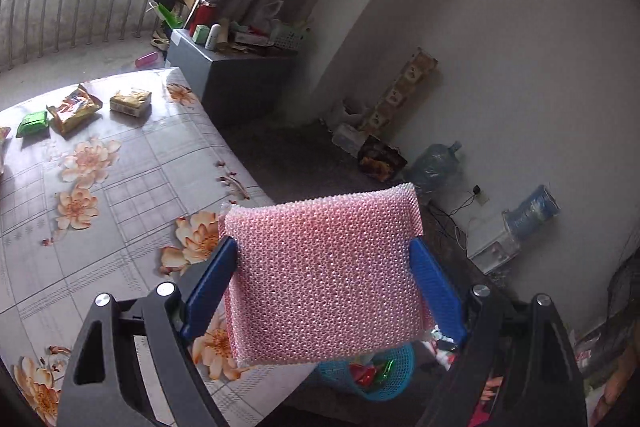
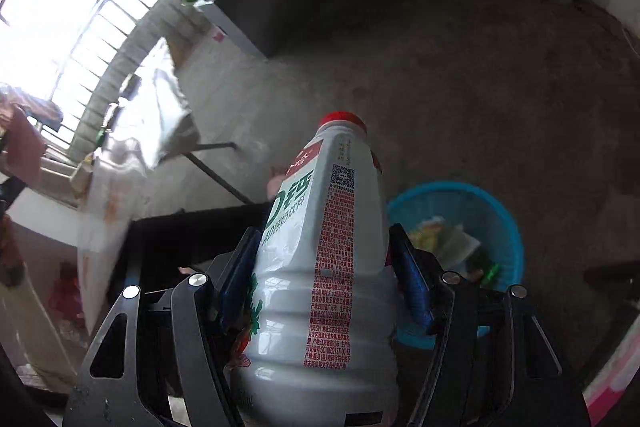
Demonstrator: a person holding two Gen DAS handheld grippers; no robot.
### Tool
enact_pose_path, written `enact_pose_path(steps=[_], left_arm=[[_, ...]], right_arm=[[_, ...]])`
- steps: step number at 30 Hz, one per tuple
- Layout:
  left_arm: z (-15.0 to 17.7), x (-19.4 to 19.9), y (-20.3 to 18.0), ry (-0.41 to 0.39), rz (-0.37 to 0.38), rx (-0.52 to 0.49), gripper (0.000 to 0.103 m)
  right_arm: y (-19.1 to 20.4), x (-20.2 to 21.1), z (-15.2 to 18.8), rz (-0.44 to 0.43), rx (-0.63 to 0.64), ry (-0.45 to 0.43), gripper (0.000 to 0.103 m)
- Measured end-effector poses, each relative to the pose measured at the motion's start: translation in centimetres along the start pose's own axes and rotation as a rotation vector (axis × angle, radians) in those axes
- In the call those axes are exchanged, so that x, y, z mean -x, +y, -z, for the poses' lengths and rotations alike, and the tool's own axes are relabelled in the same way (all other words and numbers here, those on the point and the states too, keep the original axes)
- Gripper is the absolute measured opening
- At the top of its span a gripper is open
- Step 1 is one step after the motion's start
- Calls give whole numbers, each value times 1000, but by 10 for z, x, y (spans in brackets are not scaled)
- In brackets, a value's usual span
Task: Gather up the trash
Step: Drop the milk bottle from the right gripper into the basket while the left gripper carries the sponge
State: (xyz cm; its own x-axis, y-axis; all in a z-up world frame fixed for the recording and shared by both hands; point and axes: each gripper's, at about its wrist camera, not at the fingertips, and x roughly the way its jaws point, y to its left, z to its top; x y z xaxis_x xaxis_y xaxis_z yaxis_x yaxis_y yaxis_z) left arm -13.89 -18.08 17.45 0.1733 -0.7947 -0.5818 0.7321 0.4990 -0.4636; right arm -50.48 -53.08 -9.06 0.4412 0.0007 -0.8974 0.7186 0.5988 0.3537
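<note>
— While clamped on both edges, pink scouring pad (image 1: 324,279) held wide in left gripper (image 1: 324,267), just past table (image 1: 120,167) edge, above blue basket (image 1: 384,383).
— And right gripper (image 2: 324,267)?
— Closed on white bottle (image 2: 324,267), red cap forward, basket (image 2: 504,227) with trash just beside, lower.

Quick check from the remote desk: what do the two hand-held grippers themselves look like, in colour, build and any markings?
Both look alike. The left hand-held gripper has a black frame of angular linkage arms with triangular cut-outs, round silver pivot bolts, and two blue fingers with a finely dimpled pad surface. The right hand-held gripper shows the same black arms, silver bolts and blue fingers. No cables, markings or sleeves are visible.
</note>
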Motion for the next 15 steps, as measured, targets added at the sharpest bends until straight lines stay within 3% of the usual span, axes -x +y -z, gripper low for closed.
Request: enact_pose_path(steps=[3,5,7,10,15], left_arm=[[1,-12,-25,25,0,-38,85],[4,-21,-37,47,-18,-63,85],[8,-31,-47,75,-25,-83,85],[21,-57,-66,142,6,-122,85],[54,-120,-101,283,109,-191,86]], right_arm=[[-41,-83,19,88,-22,74,61],[-63,-135,17,152,-44,168,61],[-87,-173,14,196,-80,207,61],[-103,-220,10,355,-17,295,61],[-117,-250,20,327,-59,387,62]])
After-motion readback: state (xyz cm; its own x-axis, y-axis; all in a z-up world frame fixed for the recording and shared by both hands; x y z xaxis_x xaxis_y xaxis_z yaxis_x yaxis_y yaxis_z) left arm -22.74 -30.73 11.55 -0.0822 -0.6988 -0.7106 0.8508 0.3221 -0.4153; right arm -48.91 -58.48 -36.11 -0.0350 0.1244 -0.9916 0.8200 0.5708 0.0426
